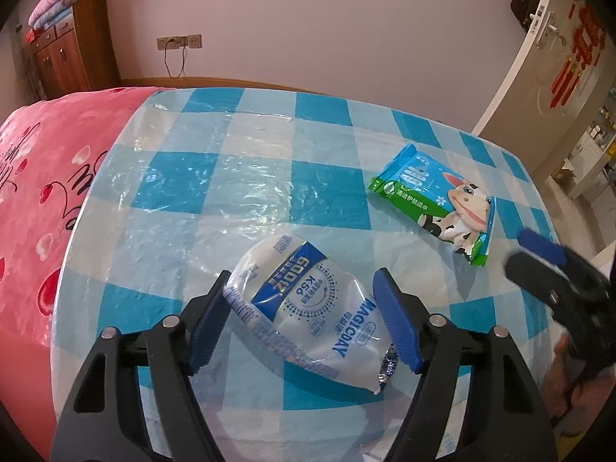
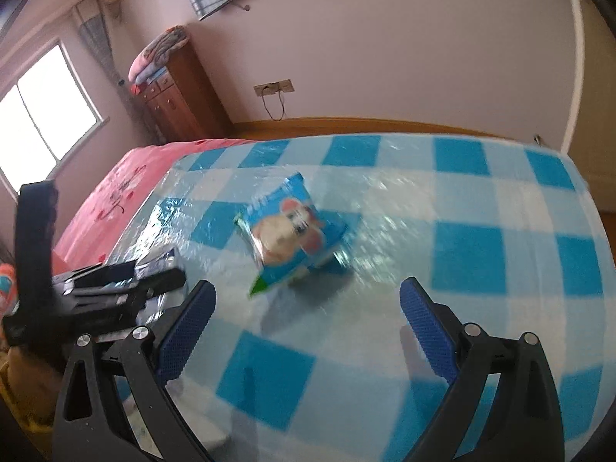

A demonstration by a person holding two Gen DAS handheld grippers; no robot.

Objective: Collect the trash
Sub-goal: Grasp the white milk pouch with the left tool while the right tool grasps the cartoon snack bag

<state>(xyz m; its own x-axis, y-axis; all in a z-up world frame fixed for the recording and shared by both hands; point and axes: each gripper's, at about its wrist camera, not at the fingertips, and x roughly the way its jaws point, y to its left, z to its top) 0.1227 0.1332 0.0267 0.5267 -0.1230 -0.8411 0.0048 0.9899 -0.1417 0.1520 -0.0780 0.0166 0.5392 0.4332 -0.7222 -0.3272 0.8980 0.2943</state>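
Observation:
A white and blue MAGICDAY wrapper (image 1: 312, 308) lies on the blue-checked table (image 1: 231, 177). My left gripper (image 1: 304, 300) is open, its two blue pads on either side of the wrapper; the left pad touches its edge. A blue and green wet-wipe pack with a cartoon cow (image 1: 439, 200) lies further right; it also shows, blurred, in the right wrist view (image 2: 292, 231). My right gripper (image 2: 308, 304) is open and empty, a short way in front of that pack. The right gripper shows at the edge of the left wrist view (image 1: 554, 277).
A pink quilt (image 1: 46, 177) covers the bed left of the table. A wooden cabinet (image 1: 69, 50) with folded blankets stands at the back left. A door (image 1: 546, 61) is at the right. The left gripper's body (image 2: 96, 288) sits left of my right one.

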